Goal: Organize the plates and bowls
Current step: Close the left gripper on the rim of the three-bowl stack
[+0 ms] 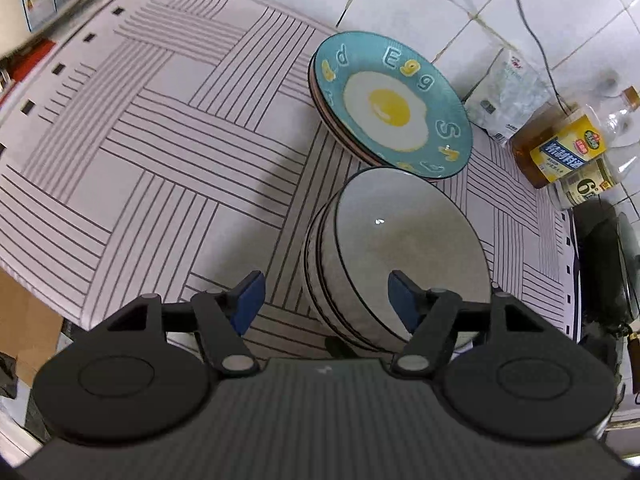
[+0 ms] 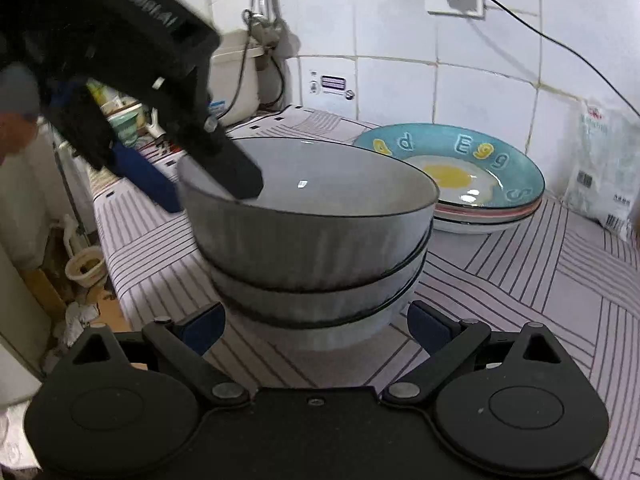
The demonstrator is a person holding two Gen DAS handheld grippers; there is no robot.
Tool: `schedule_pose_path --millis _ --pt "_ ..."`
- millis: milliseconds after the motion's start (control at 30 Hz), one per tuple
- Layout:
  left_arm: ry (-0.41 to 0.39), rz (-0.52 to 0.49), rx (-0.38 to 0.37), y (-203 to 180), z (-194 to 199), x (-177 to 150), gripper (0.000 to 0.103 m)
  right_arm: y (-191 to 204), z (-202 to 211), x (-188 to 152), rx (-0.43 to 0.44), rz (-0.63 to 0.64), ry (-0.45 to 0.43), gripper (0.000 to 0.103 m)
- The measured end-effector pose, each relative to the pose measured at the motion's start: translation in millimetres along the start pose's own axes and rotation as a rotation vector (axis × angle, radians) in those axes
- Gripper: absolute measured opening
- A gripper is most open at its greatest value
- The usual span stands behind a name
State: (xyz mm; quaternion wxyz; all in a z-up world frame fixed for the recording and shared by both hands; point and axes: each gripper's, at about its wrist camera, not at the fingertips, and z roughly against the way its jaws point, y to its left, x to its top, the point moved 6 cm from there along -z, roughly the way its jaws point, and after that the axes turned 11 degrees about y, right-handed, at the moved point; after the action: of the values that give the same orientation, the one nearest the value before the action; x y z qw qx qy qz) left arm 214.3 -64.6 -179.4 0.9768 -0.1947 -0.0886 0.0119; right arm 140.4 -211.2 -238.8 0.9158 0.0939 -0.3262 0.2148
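Nearest, the right tongs (image 2: 314,326) stand open at tabletop height, their blue pads on either side of the foot of the bowl stack (image 2: 316,256) without touching it. Just above, the left tongs (image 1: 326,300) are also spread wide and straddle the near rim of the top bowl (image 1: 404,240): one finger reaches inside the bowl, the other hangs outside its wall, and neither is seen pressing on the rim. The grey, dark-rimmed bowls sit nested on the striped tabletop (image 1: 160,128). Just behind them lies a stack of plates (image 2: 472,208), the uppermost a teal plate (image 1: 394,106) painted with a fried egg and raised letters. Farther back, against the white tiled wall (image 2: 480,40), lean a plastic bag (image 1: 506,96) and an oil bottle (image 1: 560,148).
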Motion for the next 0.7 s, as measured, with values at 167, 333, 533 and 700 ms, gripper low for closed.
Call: schedule_pose_path --millis 167,333,533,700 --pt "0.042 0.037 -0.036 11.3 -22.0 4.5 0.067 -0.5 -15.1 2.0 0.022 -0.034 0.013 0.101" --pt "0.06 0.085 -0.085 16.8 -42.3 11.7 0.063 0.4 -21.5 4.3 0.047 -0.037 -0.009 0.101" --pt "0.081 0.045 -0.138 12.8 -52.1 17.1 0.052 0.9 -21.6 4.2 0.064 -0.046 -0.007 0.1" --pt "0.086 0.001 -0.15 14.4 -54.9 18.2 0.051 -0.9 -20.8 5.2 0.083 -0.048 0.001 0.099"
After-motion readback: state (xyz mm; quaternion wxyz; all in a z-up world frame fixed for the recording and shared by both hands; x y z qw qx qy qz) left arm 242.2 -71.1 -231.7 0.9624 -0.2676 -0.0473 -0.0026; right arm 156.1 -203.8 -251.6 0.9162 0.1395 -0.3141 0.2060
